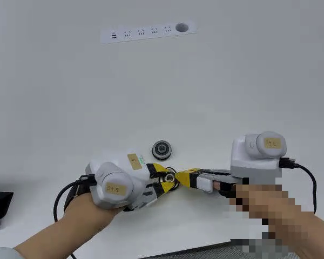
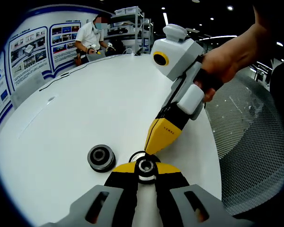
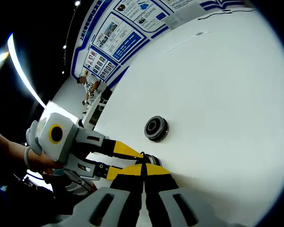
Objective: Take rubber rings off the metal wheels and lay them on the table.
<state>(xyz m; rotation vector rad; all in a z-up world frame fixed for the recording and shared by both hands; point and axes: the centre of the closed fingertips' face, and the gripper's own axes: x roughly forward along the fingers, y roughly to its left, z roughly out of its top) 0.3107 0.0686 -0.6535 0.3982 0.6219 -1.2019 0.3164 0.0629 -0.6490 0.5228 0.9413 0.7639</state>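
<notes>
Where the two tools meet: just above the white table [image 1: 151, 97], tip to tip, with the left gripper [image 2: 146, 170] coming in from one side and the right gripper [image 3: 143, 165] from the other.
Left gripper: jaws set narrow and clamped on the held wheel [image 2: 145, 165], one yellow tip on each flank.
Held wheel: small, metal, with a bright hub; it sits right between the left gripper's tips and faces that gripper's camera.
Right gripper: jaws pressed together into a single yellow wedge, whose point touches the held wheel's rim on the side away from the left gripper's body.
Rubber ring [image 2: 134, 158]: a black band around the held wheel; the right gripper's tips seem to pinch its edge, though the contact is too small to be sure.
Second wheel [image 1: 161, 149]: flat on the table, apart from both tools, just beyond the meeting tips; its rim is dark.
Power strip [image 1: 148, 31]: white, lying on the table well beyond both grippers.
Person [image 2: 91, 35]: standing past the table's far end, well ahead of the left gripper.
</notes>
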